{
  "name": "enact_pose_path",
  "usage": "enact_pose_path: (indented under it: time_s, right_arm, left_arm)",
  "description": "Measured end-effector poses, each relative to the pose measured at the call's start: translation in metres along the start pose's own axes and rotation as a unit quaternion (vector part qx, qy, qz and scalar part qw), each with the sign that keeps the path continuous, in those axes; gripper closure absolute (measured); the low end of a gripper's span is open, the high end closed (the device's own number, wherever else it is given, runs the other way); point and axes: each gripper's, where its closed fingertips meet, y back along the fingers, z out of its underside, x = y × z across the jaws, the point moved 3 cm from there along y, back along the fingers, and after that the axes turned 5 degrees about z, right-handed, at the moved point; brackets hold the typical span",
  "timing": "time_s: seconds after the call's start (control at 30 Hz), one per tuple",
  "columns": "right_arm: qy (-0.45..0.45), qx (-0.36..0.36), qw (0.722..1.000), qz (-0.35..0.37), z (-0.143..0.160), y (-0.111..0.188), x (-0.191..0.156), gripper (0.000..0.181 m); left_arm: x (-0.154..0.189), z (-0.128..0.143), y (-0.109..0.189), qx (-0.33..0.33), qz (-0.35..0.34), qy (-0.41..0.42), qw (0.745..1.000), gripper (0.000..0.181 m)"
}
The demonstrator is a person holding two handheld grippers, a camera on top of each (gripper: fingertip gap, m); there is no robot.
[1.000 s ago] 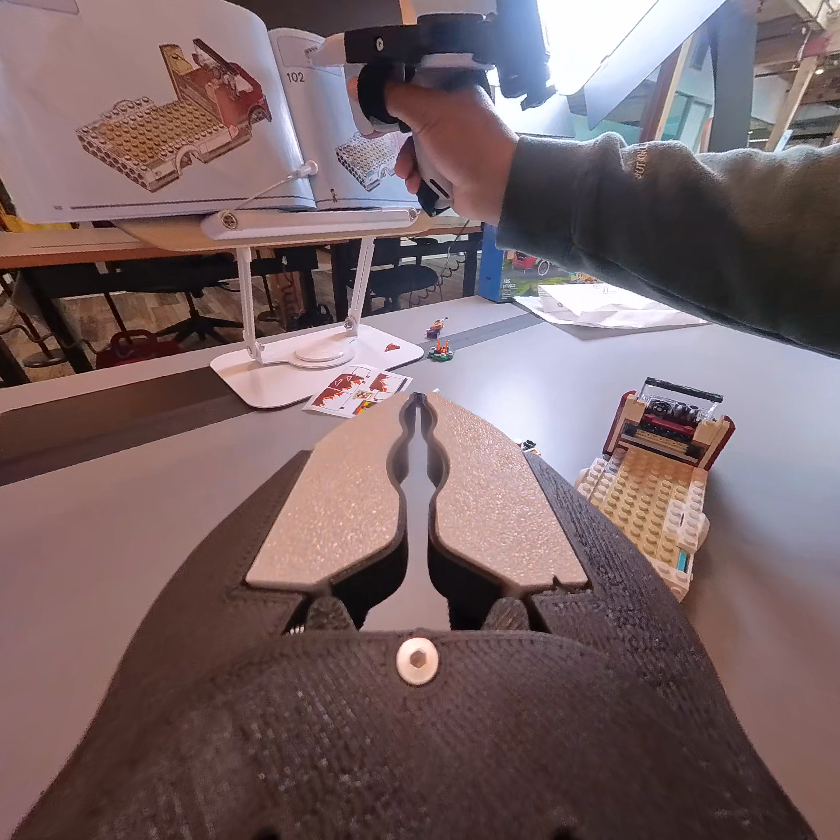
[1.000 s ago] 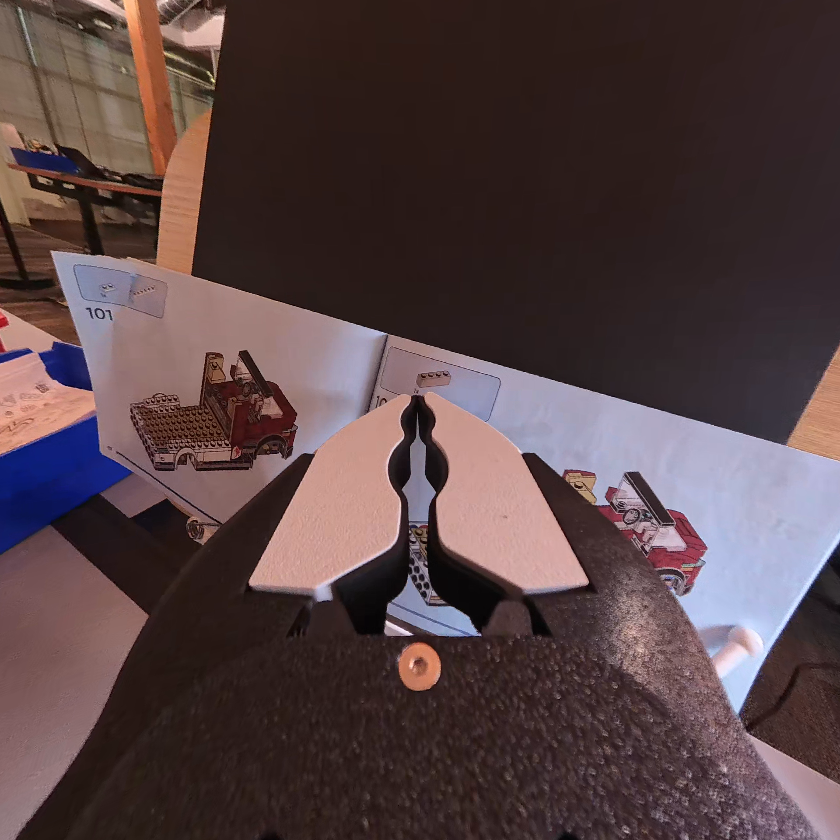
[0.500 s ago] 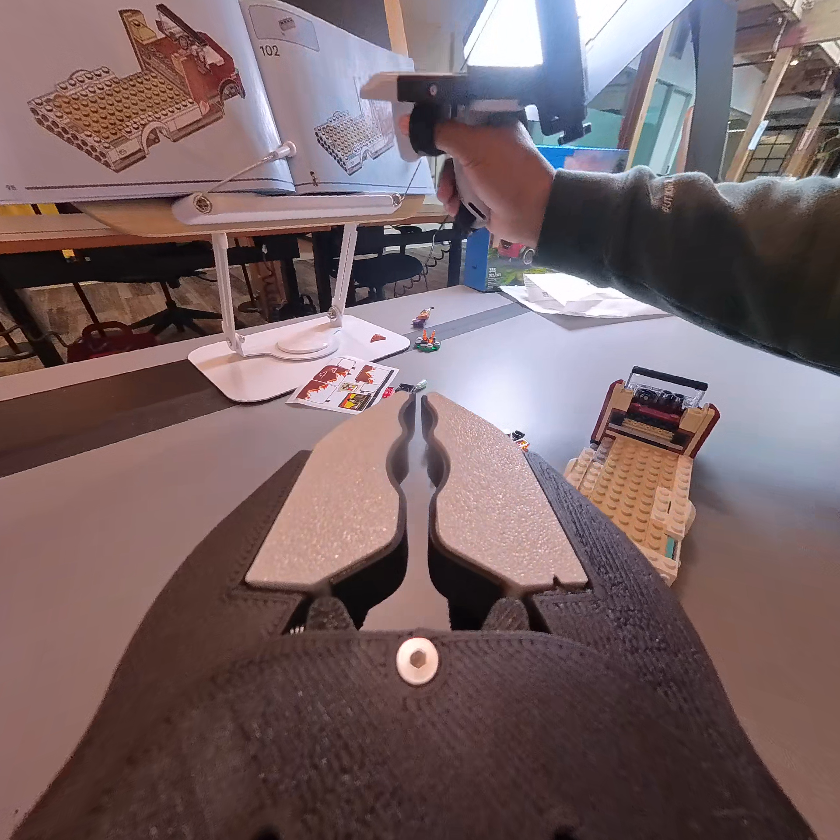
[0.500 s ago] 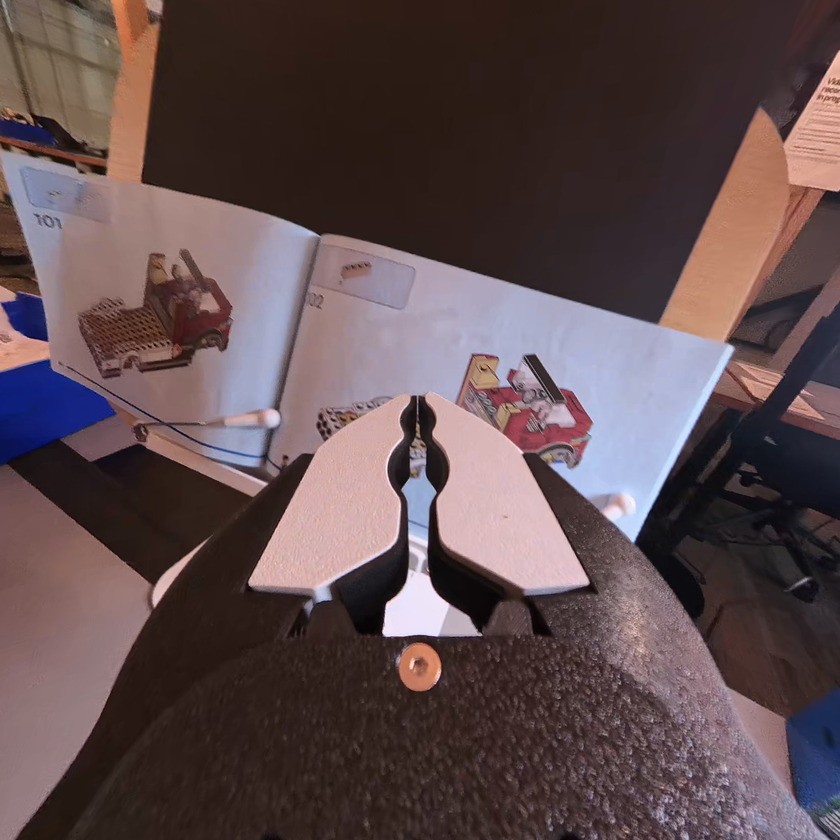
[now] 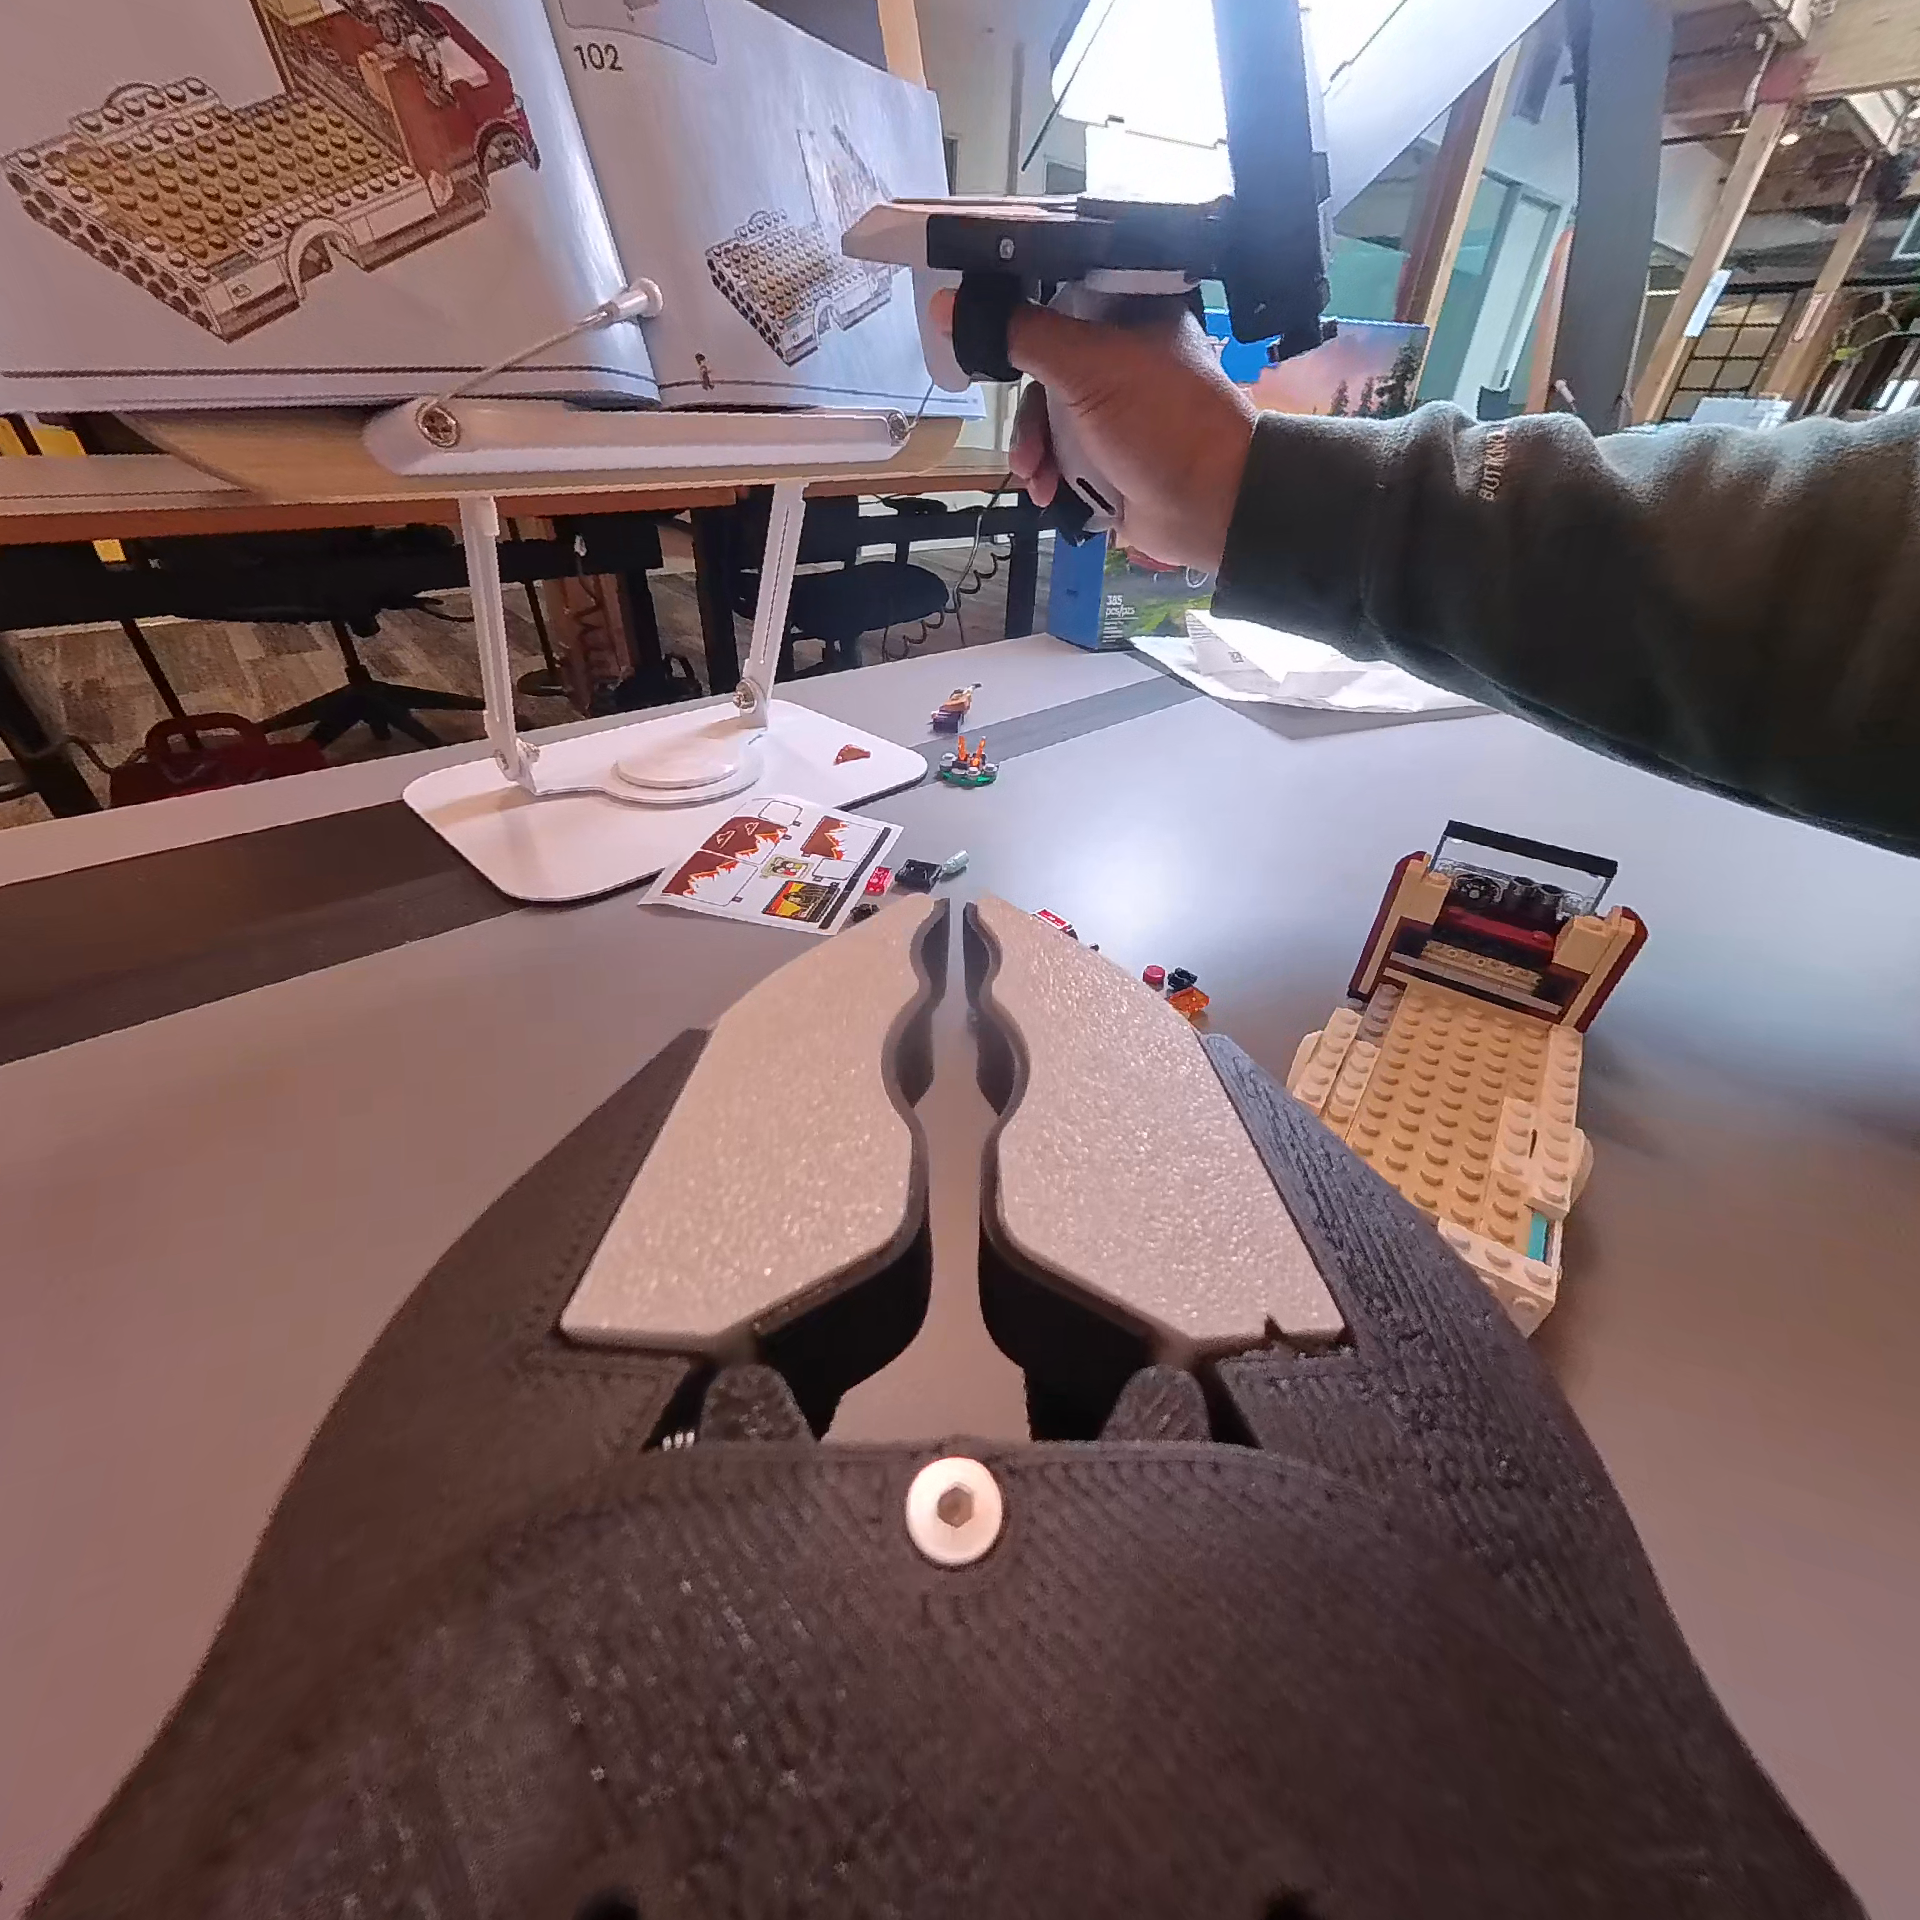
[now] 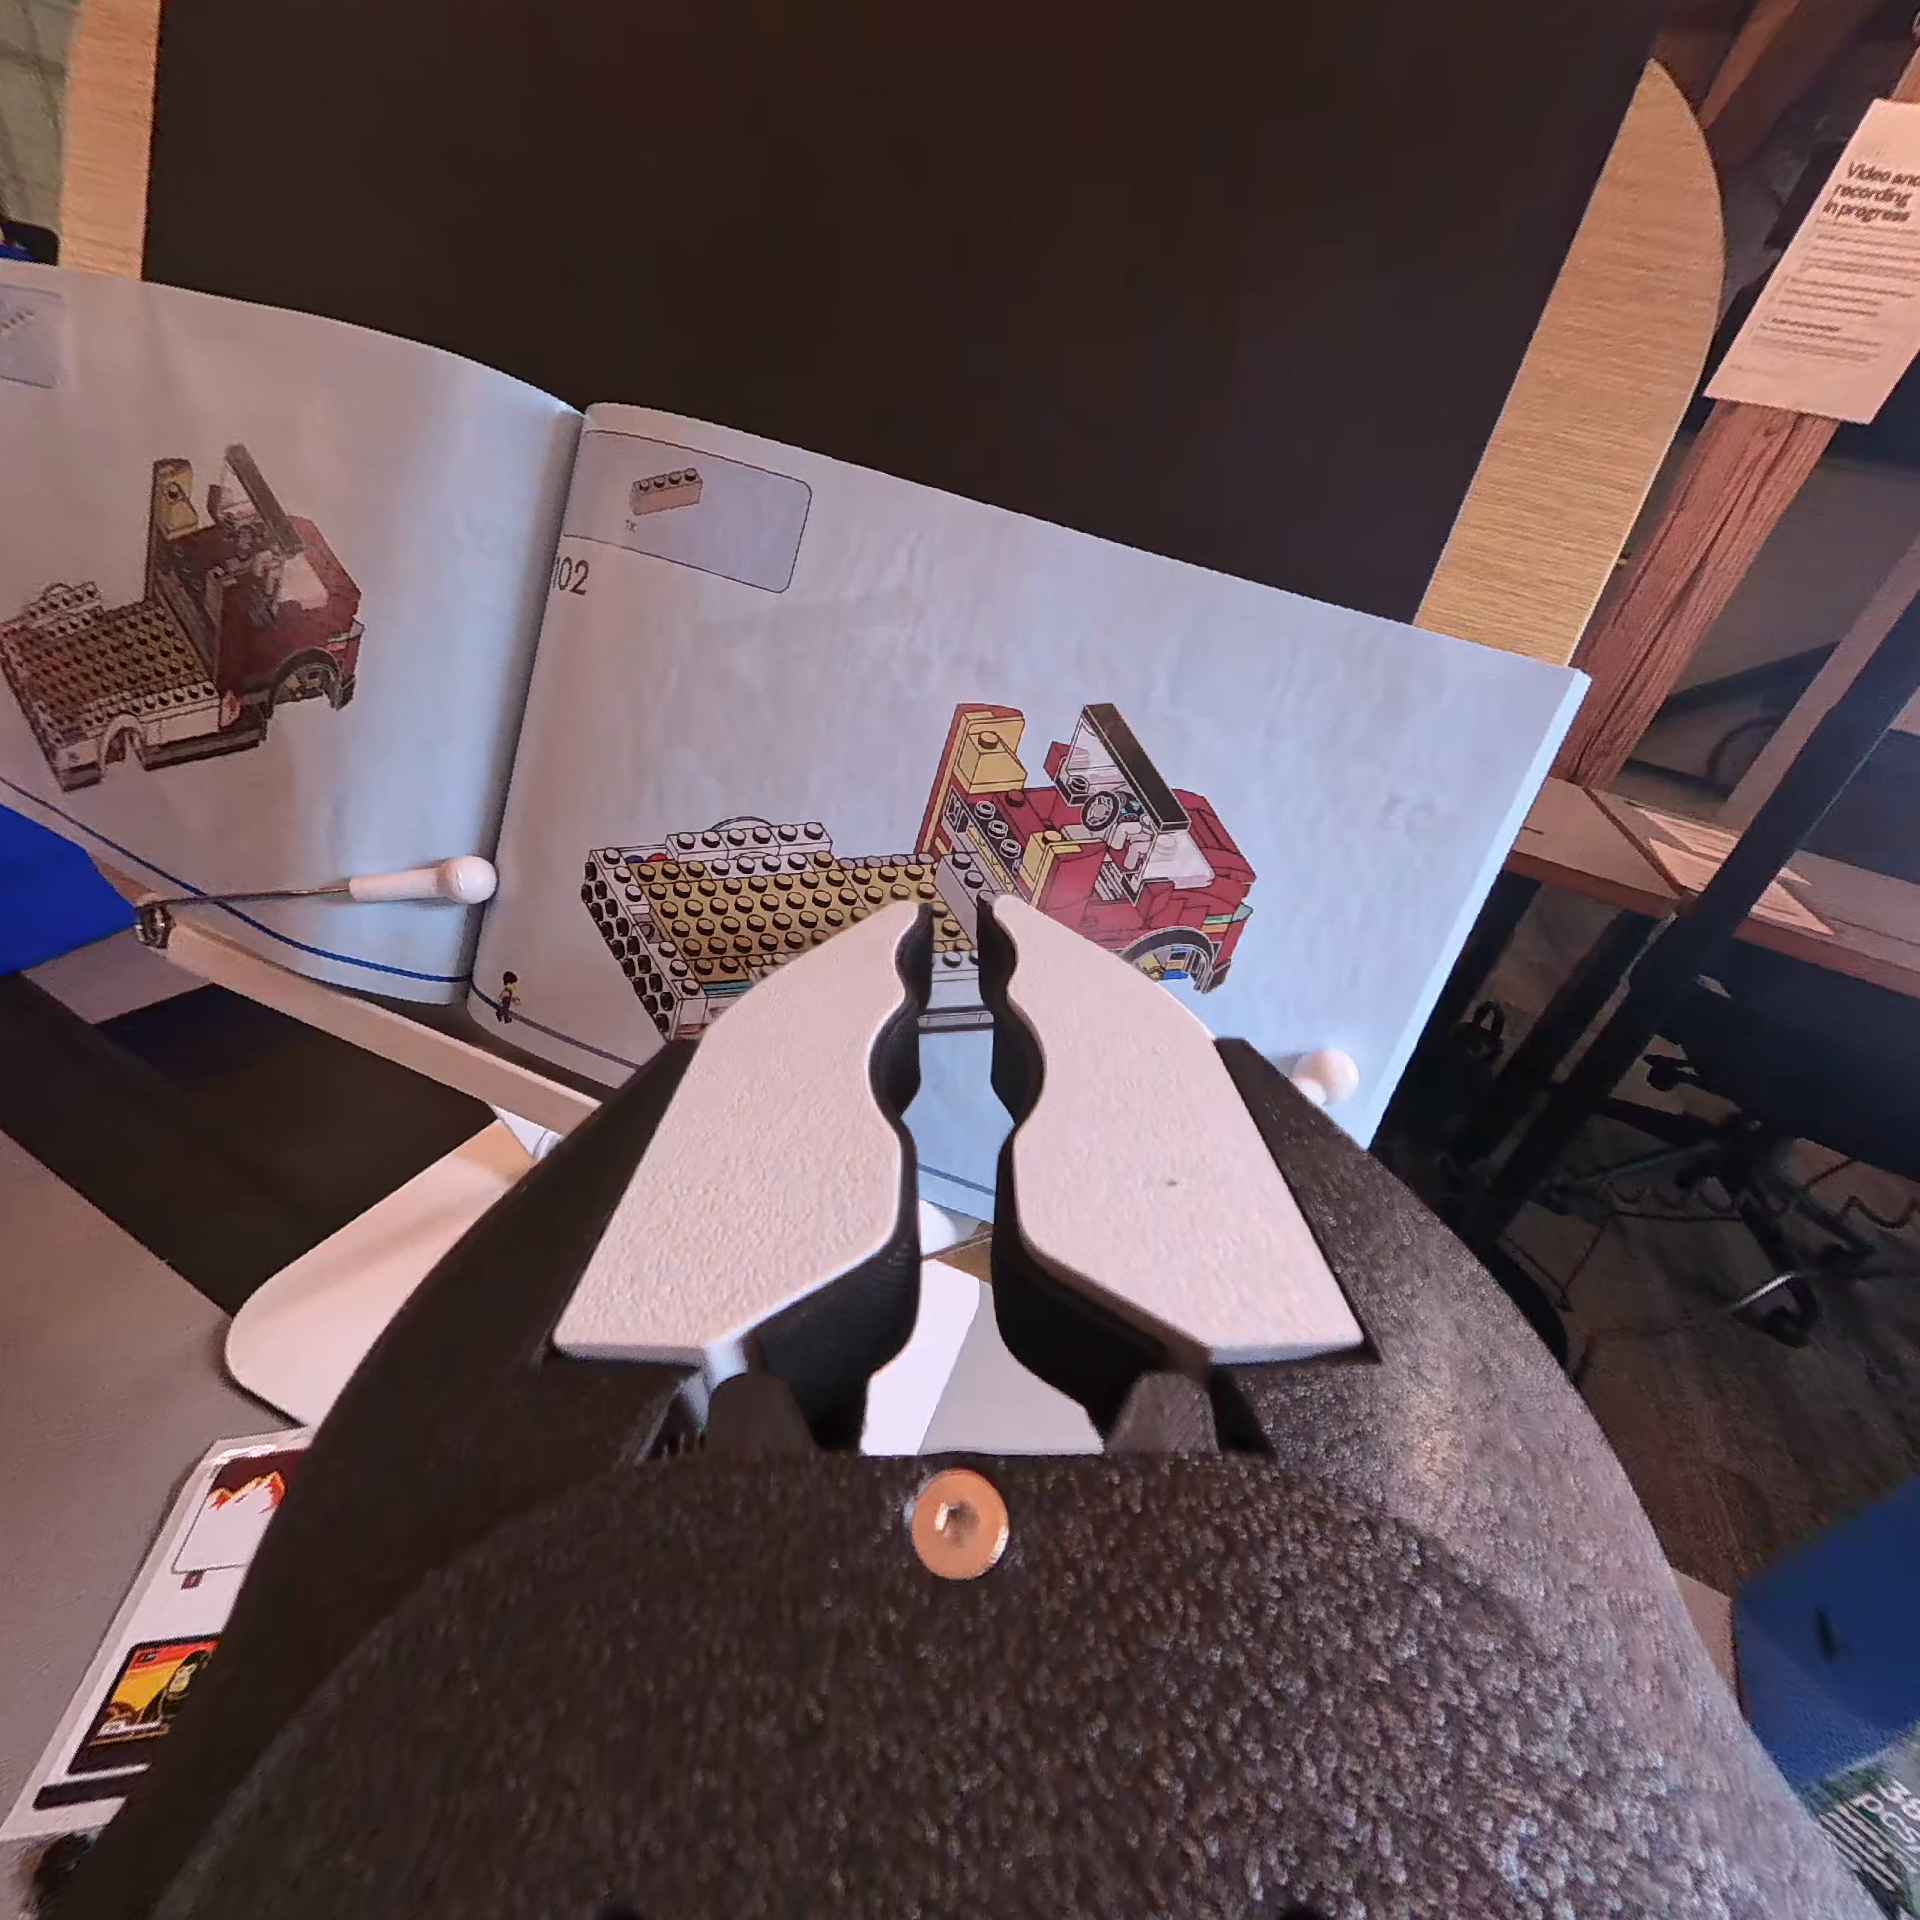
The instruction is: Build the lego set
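Observation:
A partly built lego truck [image 5: 1455, 1091] with a tan studded bed and dark red cab sits on the grey table [image 5: 312, 1195], right of my left gripper [image 5: 956, 914]. The left gripper is shut and empty, low over the table. An open instruction booklet [image 6: 935, 727] rests on a white stand. My right gripper [image 6: 954, 912] is raised in front of the booklet's right page, jaws slightly apart and empty. It also shows in the left wrist view [image 5: 873, 223], held by a hand [image 5: 1122, 436].
The stand's white base [image 5: 644, 800] and a sticker sheet [image 5: 779, 862] lie ahead of the left gripper. Small loose pieces [image 5: 1174, 982] lie between it and the truck, more pieces [image 5: 971, 769] farther back. White paper [image 5: 1278, 665] and a blue box [image 6: 1829, 1662] are at the right. The grippers' ends are close to 35 cm from one another.
The right gripper swung right along the booklet to the right page, and its jaws parted slightly. The left gripper tilted so the booklet sits higher in view; it stayed shut.

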Motion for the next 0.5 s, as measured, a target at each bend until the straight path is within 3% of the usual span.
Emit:
enact_pose_path:
  time_s: [0.5]
  right_arm:
    - [-0.003, -0.008, 1.0, 0.01, 0.0051, 0.0041, 0.0056, 0.178]
  left_arm:
    - [0.002, 0.0024, -0.0014, -0.007, 0.009, -0.001, 1.0, 0.179]
